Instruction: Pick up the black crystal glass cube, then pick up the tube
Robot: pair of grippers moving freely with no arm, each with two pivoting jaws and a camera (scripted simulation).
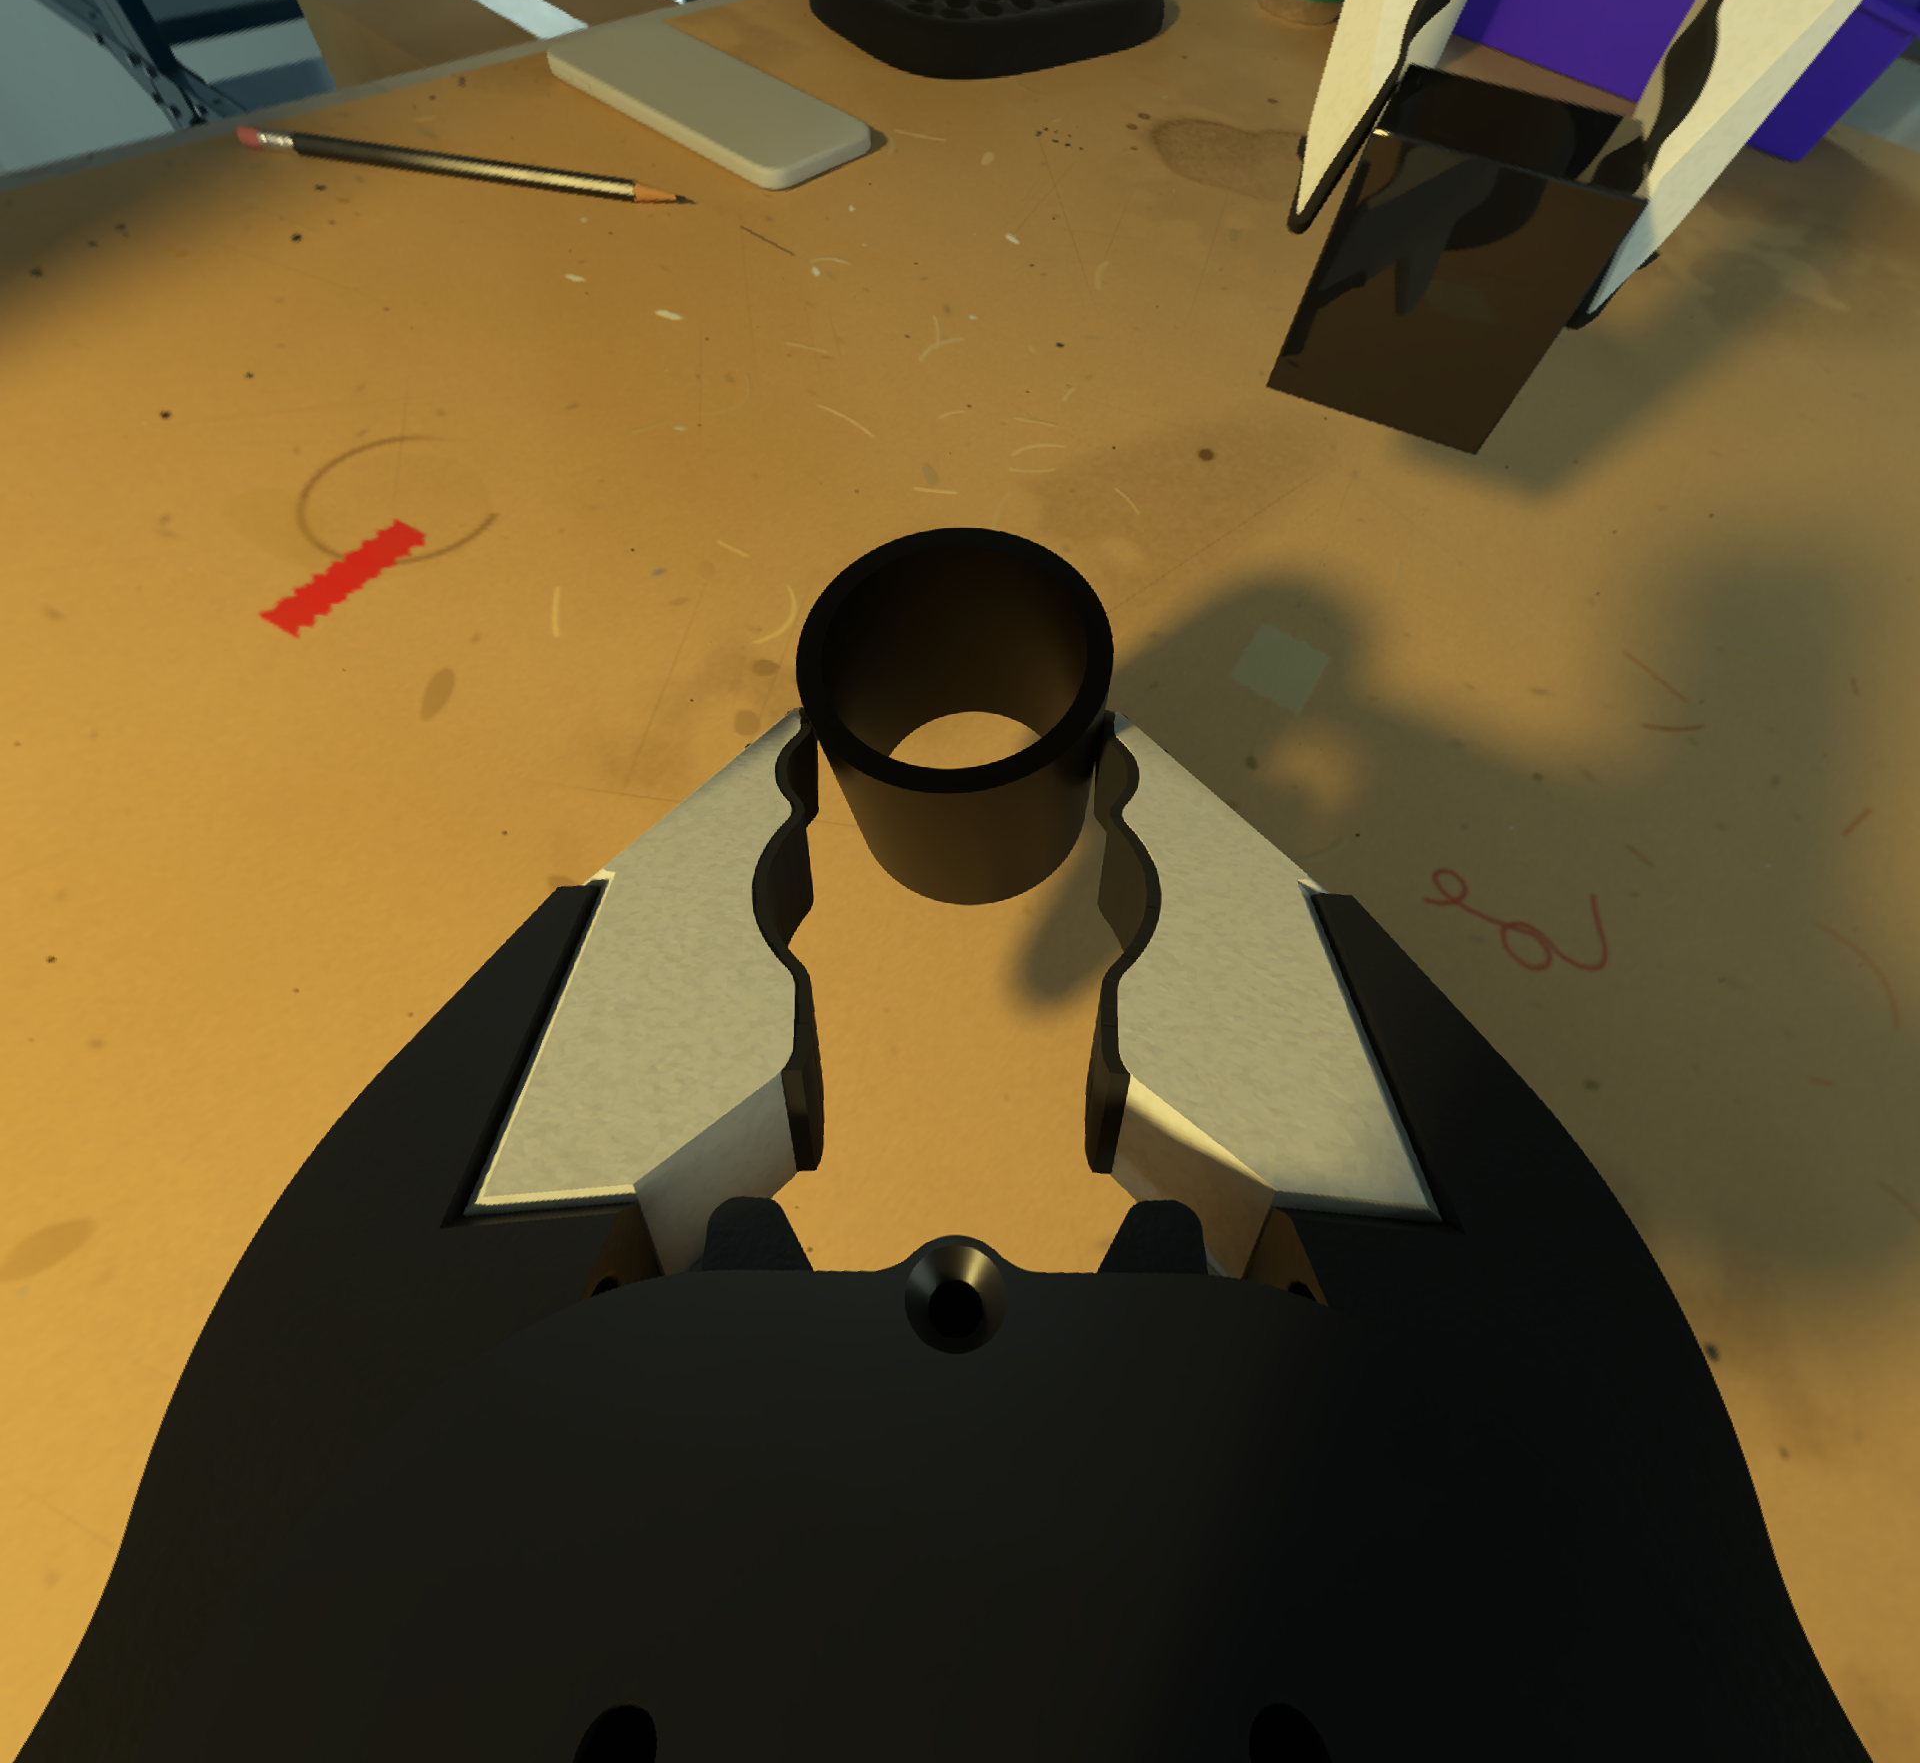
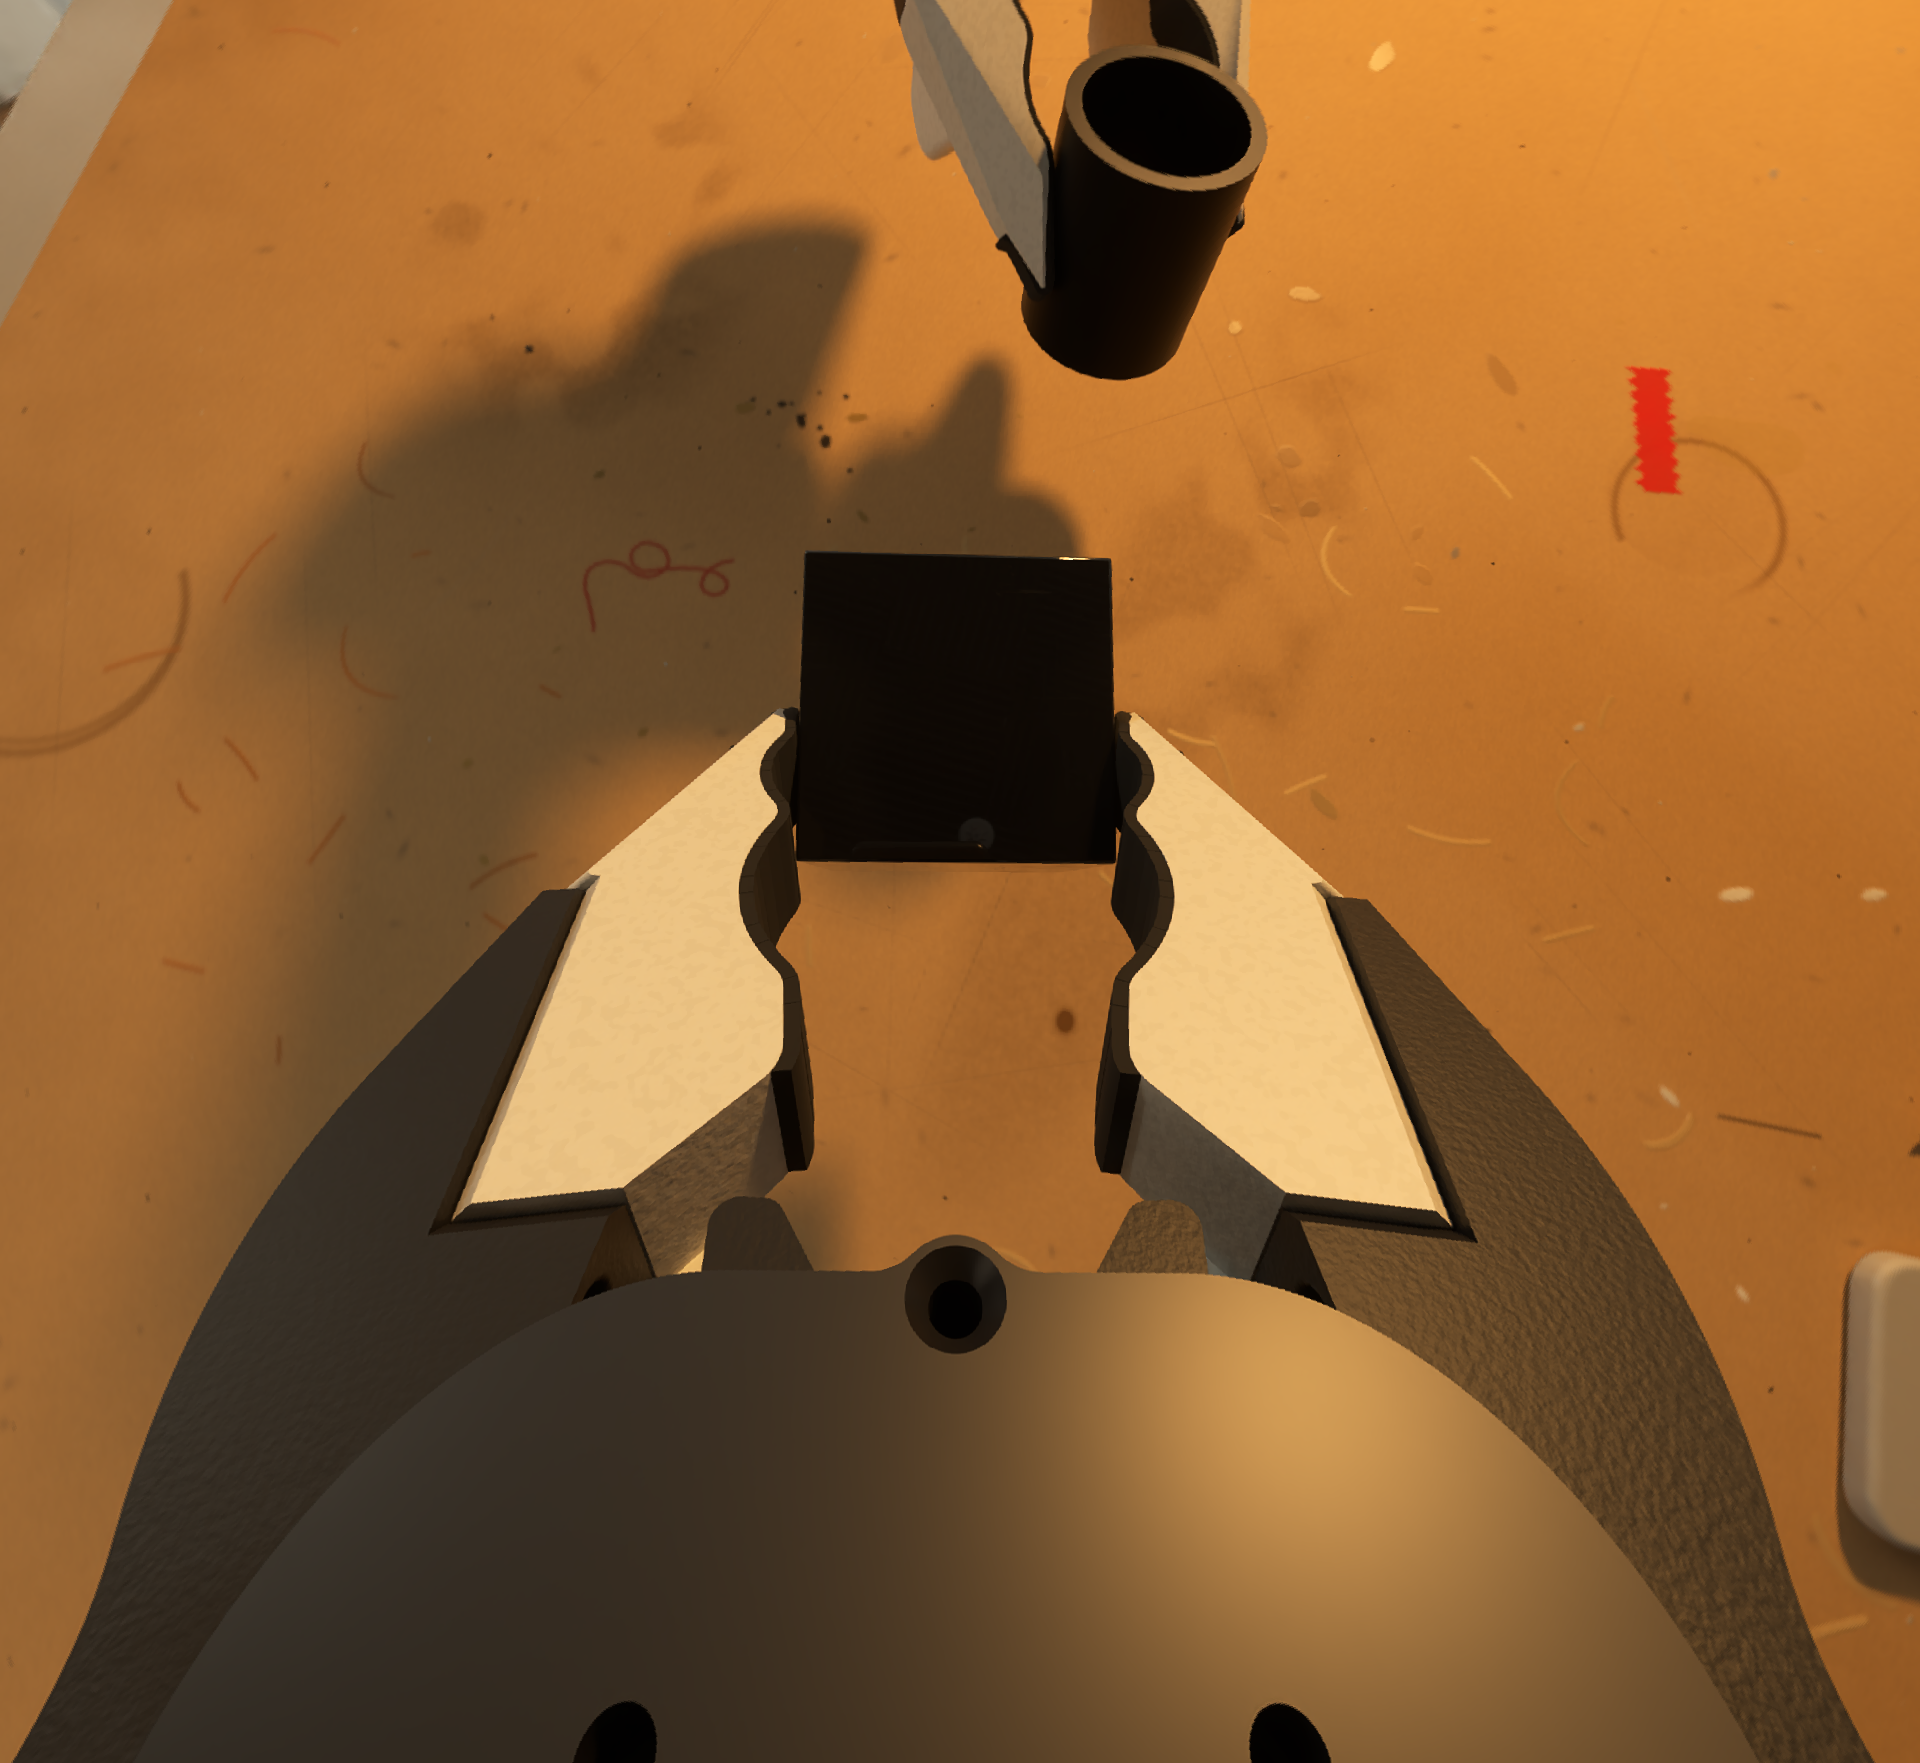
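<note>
While both grippers grip, one tube (image 1: pixel 954 726) and one cube (image 2: pixel 954 711) hang above the bench (image 1: pixel 623 425).
Left gripper (image 1: pixel 954 747) jaws clamp the upright tube, open end up; right gripper (image 2: pixel 954 757) jaws clamp the cube.

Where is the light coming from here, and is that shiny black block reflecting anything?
In the left wrist view, shadows of the tube and black cube fall right on the table, so light comes from the left; the cube's glossy face mirrors dark shapes. In the right wrist view, shadows fall left and the cube looks nearly flat black.
</note>
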